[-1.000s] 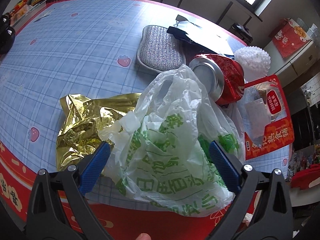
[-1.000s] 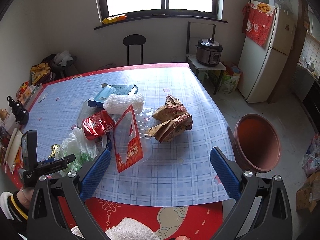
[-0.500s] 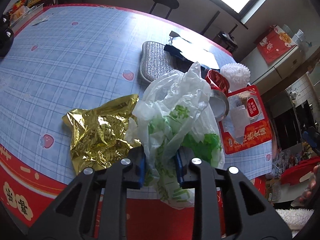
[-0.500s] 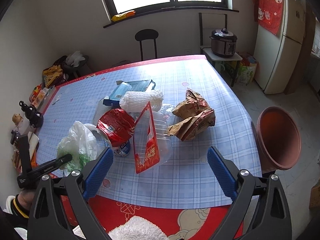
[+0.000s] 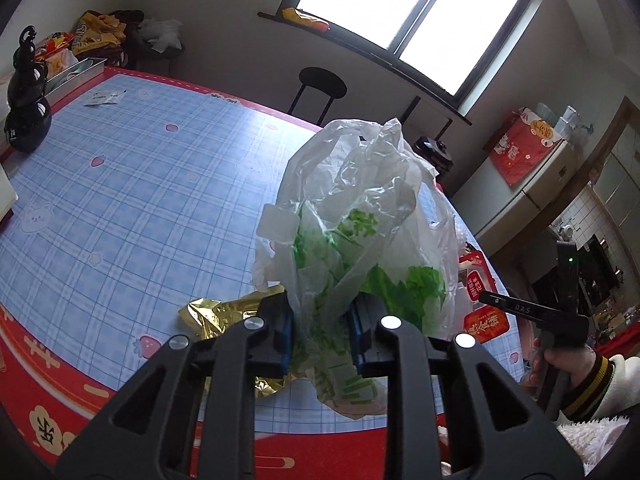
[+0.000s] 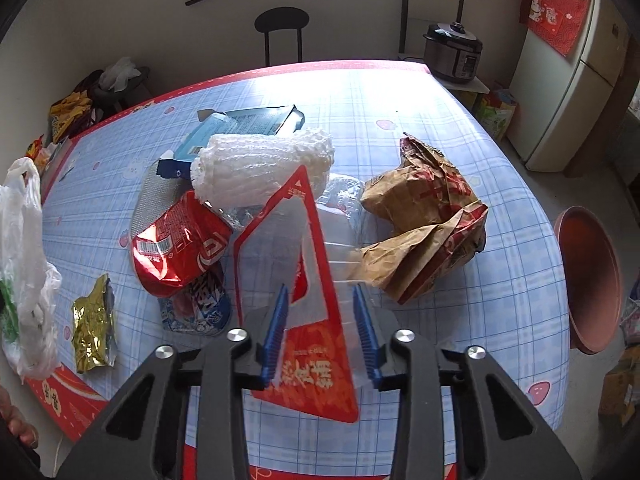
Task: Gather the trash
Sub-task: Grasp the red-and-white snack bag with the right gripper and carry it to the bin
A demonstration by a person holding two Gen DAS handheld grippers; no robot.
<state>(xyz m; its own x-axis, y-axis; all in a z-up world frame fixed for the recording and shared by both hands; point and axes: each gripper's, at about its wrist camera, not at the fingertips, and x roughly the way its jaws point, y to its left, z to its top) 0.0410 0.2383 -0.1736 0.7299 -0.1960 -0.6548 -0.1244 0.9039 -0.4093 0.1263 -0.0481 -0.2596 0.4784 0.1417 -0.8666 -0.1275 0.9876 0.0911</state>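
Observation:
My left gripper (image 5: 320, 330) is shut on a white and green plastic bag (image 5: 360, 216) and holds it up above the table's near edge; the bag also shows at the left of the right wrist view (image 6: 24, 264). A gold foil wrapper (image 5: 224, 316) lies under it. My right gripper (image 6: 322, 328) has closed on the red and clear snack packet (image 6: 308, 296), pads against its sides. Around it lie a crushed red can wrapper (image 6: 176, 244), a white foam net (image 6: 260, 168) and crumpled brown paper bags (image 6: 428, 224).
A blue checked tablecloth (image 6: 400, 104) covers the table. A terracotta bin (image 6: 592, 276) stands on the floor at the right. A dark packet (image 6: 256, 120), a grey mesh pad (image 6: 154, 196), a black gourd (image 5: 26, 92) and a stool (image 6: 282, 24) are further back.
My left gripper has lifted the plastic bag off the table. My right gripper has moved forward and down and closed from wide open onto the red snack packet.

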